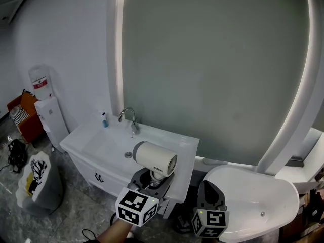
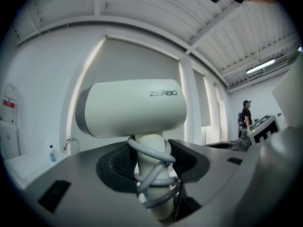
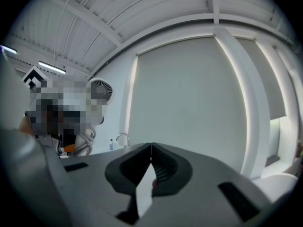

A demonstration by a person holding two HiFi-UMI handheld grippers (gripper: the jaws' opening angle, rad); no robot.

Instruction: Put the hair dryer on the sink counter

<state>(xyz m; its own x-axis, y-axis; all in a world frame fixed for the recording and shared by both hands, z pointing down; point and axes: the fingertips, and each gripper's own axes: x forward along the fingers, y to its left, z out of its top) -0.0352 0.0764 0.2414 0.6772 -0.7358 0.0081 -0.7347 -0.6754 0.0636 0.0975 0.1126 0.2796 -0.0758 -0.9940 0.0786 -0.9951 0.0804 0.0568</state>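
Head view: your left gripper (image 1: 153, 179) jaws clamp the hair dryer (image 1: 155, 158) handle; right gripper (image 1: 210, 195) jaws meet, empty; open worktop (image 1: 185, 148) right of the basin (image 1: 105, 142).

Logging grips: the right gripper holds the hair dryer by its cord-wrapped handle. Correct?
No: it is the left gripper that holds the hair dryer by its cord-wrapped handle, as the left gripper view shows.
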